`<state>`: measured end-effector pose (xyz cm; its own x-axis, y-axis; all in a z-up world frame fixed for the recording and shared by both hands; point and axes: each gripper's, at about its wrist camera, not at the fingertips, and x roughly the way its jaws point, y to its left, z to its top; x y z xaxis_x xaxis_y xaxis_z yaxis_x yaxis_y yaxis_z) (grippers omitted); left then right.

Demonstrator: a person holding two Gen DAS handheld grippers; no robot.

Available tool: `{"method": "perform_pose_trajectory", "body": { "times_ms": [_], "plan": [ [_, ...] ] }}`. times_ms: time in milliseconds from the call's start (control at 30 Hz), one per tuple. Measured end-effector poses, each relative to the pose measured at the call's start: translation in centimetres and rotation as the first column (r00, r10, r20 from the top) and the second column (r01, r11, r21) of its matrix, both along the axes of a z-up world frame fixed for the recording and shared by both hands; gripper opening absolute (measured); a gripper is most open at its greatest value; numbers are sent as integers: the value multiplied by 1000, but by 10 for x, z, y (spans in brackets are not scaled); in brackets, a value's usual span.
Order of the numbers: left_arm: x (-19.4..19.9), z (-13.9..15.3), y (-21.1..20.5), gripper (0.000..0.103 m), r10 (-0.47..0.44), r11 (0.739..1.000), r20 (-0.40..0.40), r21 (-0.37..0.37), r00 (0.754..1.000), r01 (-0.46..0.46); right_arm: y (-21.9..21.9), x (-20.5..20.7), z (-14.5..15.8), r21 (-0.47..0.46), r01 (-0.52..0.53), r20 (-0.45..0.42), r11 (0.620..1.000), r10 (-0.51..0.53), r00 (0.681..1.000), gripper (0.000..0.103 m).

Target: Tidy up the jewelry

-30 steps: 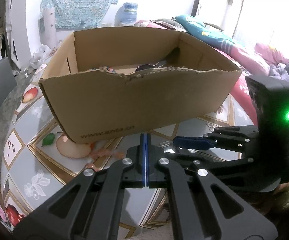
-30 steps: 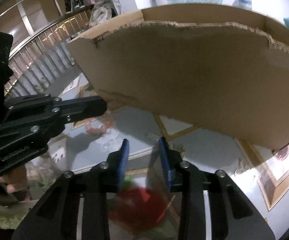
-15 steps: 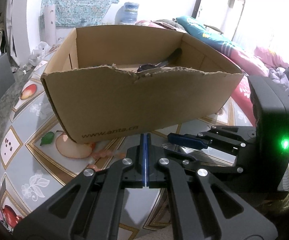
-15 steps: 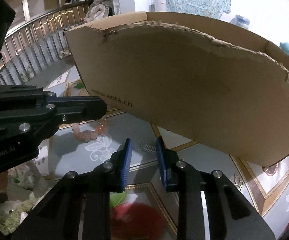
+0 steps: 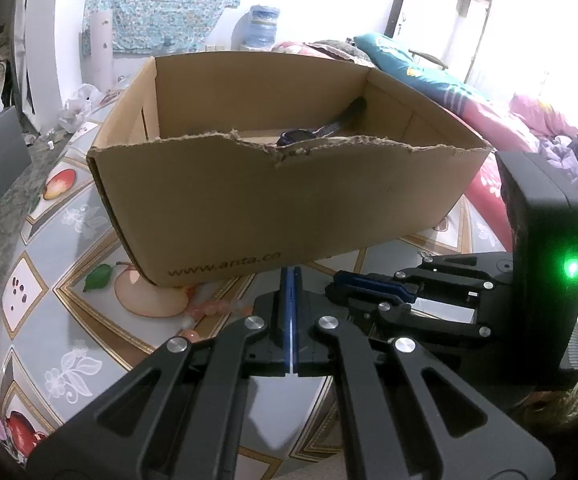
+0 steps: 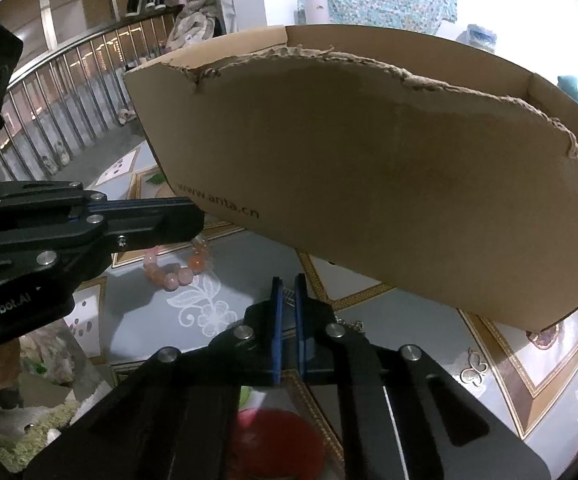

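The left gripper (image 5: 290,276) points down and forward at the near wall of the cardboard box (image 5: 289,200). Its blue pads are clenched flat together with nothing between them, and their tips stand just short of the box's lower edge. The right gripper (image 6: 286,286) comes in from the right at a similar downward slant, and its tips lie just beside the left one's, low over the patterned tablecloth (image 5: 69,360). Its jaws are closing down to a narrow slit, with a small silver chain (image 6: 287,292) caught between the tips. More links trail on the cloth just right of the right finger.

The left wrist view looks over the torn near rim into the box, where a dark object (image 5: 301,136) lies toward the far right corner. That view also shows the right gripper's body with a green light (image 5: 572,268) lit. The chain is hidden there behind the grippers.

The right wrist view sees only the outside of the box's near wall and nothing inside. It shows the pink bead bracelet (image 6: 177,272) more plainly. The bracelet lies on the cloth at the foot of the box, below the left gripper's fingers and left of the right gripper, with part of its loop hidden behind those fingers. The left view shows only a few of its beads.
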<state>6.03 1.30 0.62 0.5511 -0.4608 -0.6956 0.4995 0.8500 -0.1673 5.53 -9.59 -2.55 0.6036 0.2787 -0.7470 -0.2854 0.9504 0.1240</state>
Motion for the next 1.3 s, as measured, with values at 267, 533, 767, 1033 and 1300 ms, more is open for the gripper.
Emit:
{"method": "perform_pose_trajectory", "body": {
  "times_ms": [267, 533, 767, 1033, 1300],
  "plan": [
    [-1, 1, 1, 0, -1, 1000, 3, 9, 1000, 1, 1, -4, 5, 5, -40, 0, 999, 40, 999, 7],
    [-6, 2, 0, 0, -7, 1000, 6, 8, 1000, 7, 0, 16, 3, -58, -210, -48, 976, 207, 977, 13],
    [-5, 1, 2, 0, -3, 1000, 1, 8, 1000, 3, 6, 21, 6, -108, -321, -90, 941, 312, 946, 13],
    [-4, 0, 3, 0, -1, 1000, -4, 10, 1000, 1, 12, 19, 6, -132, -366, -95, 921, 356, 930, 5],
    [-4, 1, 5, 0, 0, 1000, 3, 9, 1000, 0, 8, 18, 7, -98, -332, -80, 938, 325, 942, 5]
  ]
}}
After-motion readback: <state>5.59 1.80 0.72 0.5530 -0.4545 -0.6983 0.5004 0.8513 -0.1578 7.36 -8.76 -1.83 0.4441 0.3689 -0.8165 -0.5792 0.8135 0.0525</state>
